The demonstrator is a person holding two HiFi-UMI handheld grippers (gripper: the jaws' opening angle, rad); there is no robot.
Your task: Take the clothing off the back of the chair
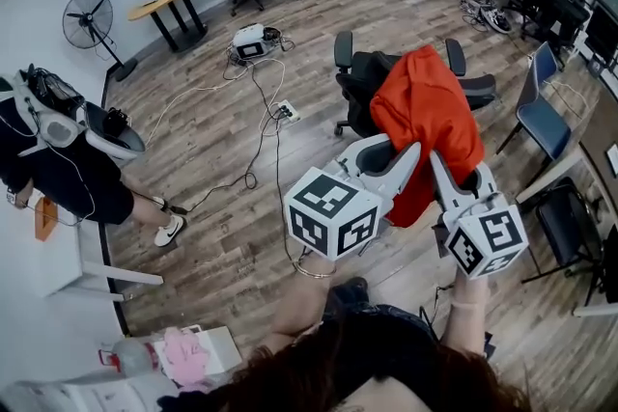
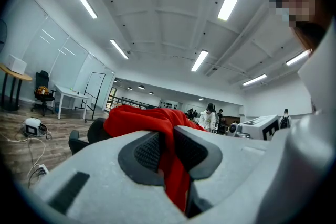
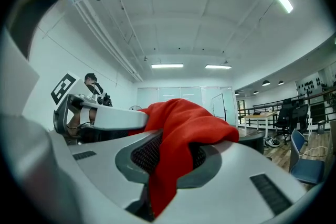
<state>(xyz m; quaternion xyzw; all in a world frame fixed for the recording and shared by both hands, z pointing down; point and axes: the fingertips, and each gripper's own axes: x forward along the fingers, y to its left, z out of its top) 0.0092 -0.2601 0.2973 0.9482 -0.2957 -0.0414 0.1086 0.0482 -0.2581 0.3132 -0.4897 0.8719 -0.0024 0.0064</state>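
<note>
head view: soft, creased red garment (image 1: 430, 106) hangs over black office chair (image 1: 359, 77), contact unclear; left gripper (image 1: 410, 157) and right gripper (image 1: 436, 167) pinch it | left gripper view: ribbed dark pads (image 2: 147, 152) clamp thin fold | right gripper view: jaws clamp thicker bunch, spilling over.

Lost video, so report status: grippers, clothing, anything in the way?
Left gripper, right gripper: jaws shut on red garment. Garment held up over black office chair; whether clear of its back, can't tell. Nothing seen in the way.
</note>
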